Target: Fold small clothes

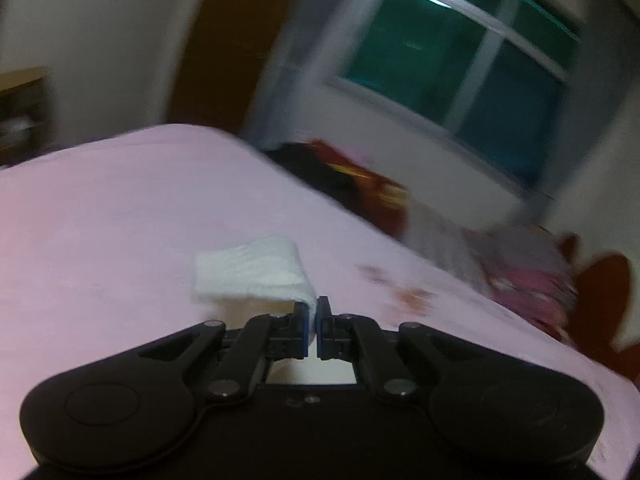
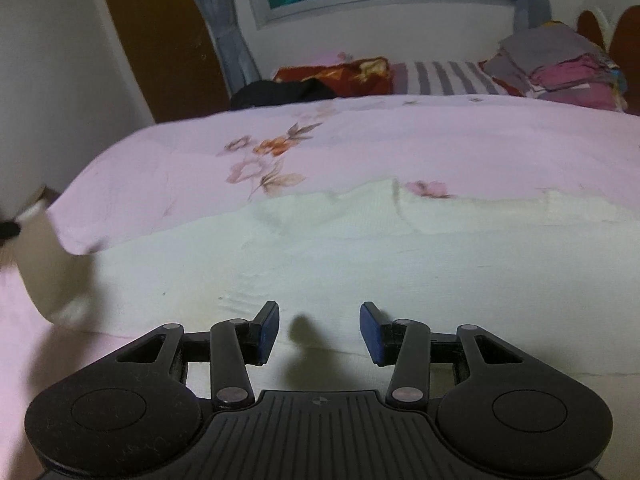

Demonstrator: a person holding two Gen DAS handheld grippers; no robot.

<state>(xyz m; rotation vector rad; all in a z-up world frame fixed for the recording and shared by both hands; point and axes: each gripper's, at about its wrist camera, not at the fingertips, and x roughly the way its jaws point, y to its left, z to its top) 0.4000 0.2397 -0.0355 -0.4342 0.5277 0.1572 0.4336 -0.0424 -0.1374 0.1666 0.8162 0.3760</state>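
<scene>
Pink bedsheet (image 1: 120, 216) carries no readable writing; left gripper (image 1: 313, 312) jaws pinch white cloth (image 1: 256, 270), right gripper (image 2: 319, 322) released.

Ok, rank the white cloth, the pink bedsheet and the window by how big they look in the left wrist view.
1. pink bedsheet
2. window, far off, so its true size is unsure
3. white cloth, pinched at one corner by the left gripper

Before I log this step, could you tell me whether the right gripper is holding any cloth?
No, the right gripper stands open above the white cloth, with nothing between its pads.
</scene>
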